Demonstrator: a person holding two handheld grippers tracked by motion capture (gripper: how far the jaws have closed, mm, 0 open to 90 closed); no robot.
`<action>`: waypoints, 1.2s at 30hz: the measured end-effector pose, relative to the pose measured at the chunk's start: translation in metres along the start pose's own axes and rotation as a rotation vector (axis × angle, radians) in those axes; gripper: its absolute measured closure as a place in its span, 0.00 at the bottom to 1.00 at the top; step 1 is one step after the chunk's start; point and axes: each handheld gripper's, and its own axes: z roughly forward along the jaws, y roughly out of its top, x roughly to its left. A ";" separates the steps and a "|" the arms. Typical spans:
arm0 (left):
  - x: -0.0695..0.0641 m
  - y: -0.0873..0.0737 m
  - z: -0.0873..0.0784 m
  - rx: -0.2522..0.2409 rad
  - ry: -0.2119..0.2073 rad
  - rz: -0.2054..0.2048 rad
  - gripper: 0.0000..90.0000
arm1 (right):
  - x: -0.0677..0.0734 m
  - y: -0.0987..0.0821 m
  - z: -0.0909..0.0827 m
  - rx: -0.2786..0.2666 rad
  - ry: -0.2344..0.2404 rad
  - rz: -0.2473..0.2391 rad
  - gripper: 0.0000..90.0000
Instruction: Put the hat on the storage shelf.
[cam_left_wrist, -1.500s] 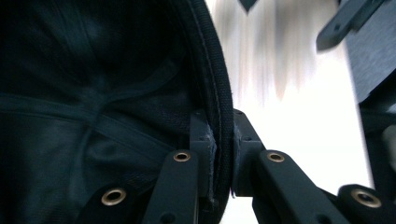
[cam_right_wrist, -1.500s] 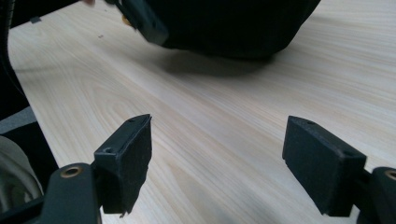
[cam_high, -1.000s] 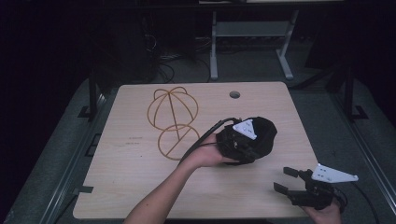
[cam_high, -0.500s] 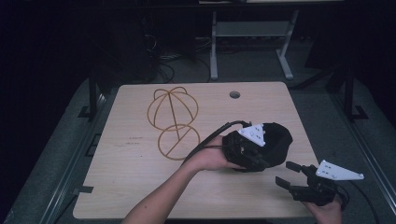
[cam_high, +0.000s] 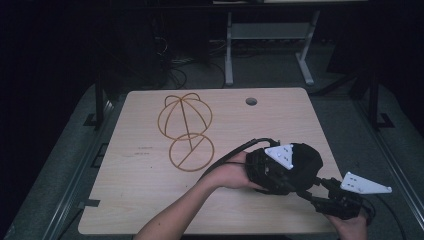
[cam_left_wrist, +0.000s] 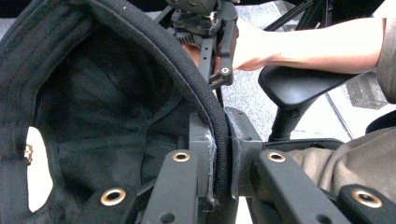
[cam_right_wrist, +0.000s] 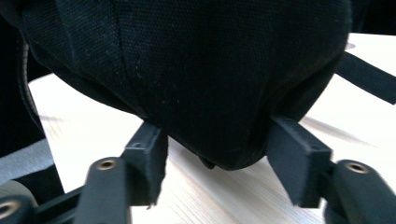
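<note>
A black cap (cam_high: 306, 161) hangs just above the table's near right part, my left gripper (cam_high: 274, 172) shut on its rim. In the left gripper view the padded rim (cam_left_wrist: 219, 140) is pinched between the two pads, and the cap's inside (cam_left_wrist: 102, 130) opens to the left. My right gripper (cam_high: 316, 191) sits at the front right corner, pointing at the cap. Its jaws have just been closing. The cap's crown (cam_right_wrist: 210, 84) bulges down between them and the pads (cam_right_wrist: 148, 154) stand at its sides without visibly squeezing it.
A golden wire hat stand (cam_high: 185, 131) lies on the wooden table (cam_high: 145, 200) left of centre. A cable hole (cam_high: 251, 101) is near the far edge. Metal frame legs (cam_high: 229, 45) stand behind the table. A chair armrest (cam_left_wrist: 299, 88) is beside the person.
My left hand has carried the cap to the right, up to the right gripper. The right gripper's jaws have narrowed around the cap's crown.
</note>
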 end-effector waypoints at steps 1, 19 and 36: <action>-0.001 0.002 0.000 -0.001 -0.005 0.004 0.91 | -0.001 0.000 -0.001 -0.003 0.004 0.005 0.49; 0.003 -0.012 -0.002 -0.006 0.028 -0.002 0.87 | 0.002 0.001 -0.006 -0.016 0.035 -0.019 0.96; -0.007 -0.040 -0.038 0.025 0.228 -0.039 0.63 | -0.002 0.021 0.007 0.046 0.057 0.067 0.97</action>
